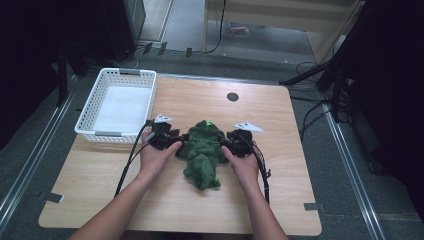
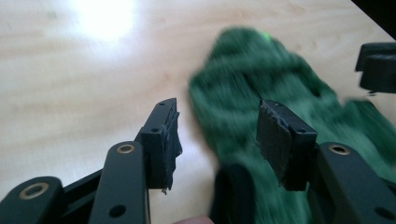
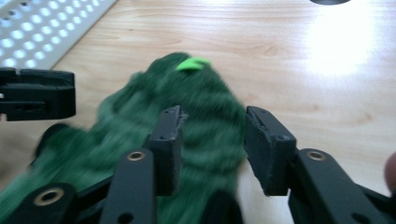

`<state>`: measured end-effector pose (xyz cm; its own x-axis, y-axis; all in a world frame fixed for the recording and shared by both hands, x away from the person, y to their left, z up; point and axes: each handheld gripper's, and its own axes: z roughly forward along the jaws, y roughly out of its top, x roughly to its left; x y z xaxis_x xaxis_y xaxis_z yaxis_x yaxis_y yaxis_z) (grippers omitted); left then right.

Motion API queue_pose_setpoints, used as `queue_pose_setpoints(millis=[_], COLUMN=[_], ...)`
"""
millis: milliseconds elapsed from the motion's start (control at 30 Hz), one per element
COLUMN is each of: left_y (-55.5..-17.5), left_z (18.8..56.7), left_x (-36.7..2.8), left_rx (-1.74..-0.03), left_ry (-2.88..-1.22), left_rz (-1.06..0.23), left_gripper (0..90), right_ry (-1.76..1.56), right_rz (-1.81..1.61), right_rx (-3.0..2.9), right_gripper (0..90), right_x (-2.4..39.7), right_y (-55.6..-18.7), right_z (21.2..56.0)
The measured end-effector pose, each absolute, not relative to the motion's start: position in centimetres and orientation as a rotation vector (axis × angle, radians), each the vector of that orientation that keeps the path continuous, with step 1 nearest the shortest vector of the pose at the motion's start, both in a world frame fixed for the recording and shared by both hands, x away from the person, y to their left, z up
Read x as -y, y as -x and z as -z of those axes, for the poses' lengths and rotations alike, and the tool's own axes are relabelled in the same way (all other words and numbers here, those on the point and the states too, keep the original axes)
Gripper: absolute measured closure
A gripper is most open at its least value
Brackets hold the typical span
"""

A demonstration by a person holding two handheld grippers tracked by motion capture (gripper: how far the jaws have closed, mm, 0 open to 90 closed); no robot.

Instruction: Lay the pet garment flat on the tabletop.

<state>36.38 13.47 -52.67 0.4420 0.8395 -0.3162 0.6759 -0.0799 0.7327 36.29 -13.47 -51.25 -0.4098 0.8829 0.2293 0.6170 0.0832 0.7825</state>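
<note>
From my seat at the controls, the nearest things are the two forearms coming in over the desk's near edge. The left hand (image 1: 156, 155) carries the left gripper (image 1: 176, 144) and the right hand (image 1: 243, 162) carries the right gripper (image 1: 226, 143), one at each side of the green cloth (image 1: 204, 152). The cloth lies crumpled around the middle of the desk (image 1: 100, 185), somewhat nearer the near edge than the far one, with a small bright green tag (image 1: 210, 123) at its far end.

In the left gripper view the jaws stand apart, with the cloth's edge between them and neither pad pressing on it, so I call those tongs released. In the right gripper view the jaws are likewise parted over the cloth, gripping nothing.

Farther out, a white basket (image 1: 90, 107) sits at the far left corner. A dark round spot (image 1: 232, 96) marks the desk close to its far edge.
</note>
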Motion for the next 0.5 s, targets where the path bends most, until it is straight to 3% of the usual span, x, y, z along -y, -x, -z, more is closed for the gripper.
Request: queue_pose_setpoints(millis=[133, 200, 333, 500], left_y=[-34.7, -34.1, -33.6, -33.7], left_z=[53.7, 54.2, 54.9, 55.1], left_x=[-13.6, -13.7, -14.0, -14.0], left_rx=[-1.291, -1.277, -1.256, -1.244], left_ry=[-1.842, -1.837, -1.823, -1.837], left_rz=[-0.238, -0.236, -0.210, -0.236], left_gripper=[49.1, 57.8, 78.1, 84.1], right_ry=[-1.526, -1.548, -1.540, -1.552], right_rz=[-1.240, -1.210, -1.131, -1.129], right_rx=[-2.073, -2.105, -2.124, -2.130], right_gripper=[52.4, 52.3, 71.9, 82.8], right_x=[14.0, 13.9, 13.3, 13.0], right_y=[-34.0, -33.4, -32.4, -32.7], right_z=[51.6, 52.2, 53.5, 54.3])
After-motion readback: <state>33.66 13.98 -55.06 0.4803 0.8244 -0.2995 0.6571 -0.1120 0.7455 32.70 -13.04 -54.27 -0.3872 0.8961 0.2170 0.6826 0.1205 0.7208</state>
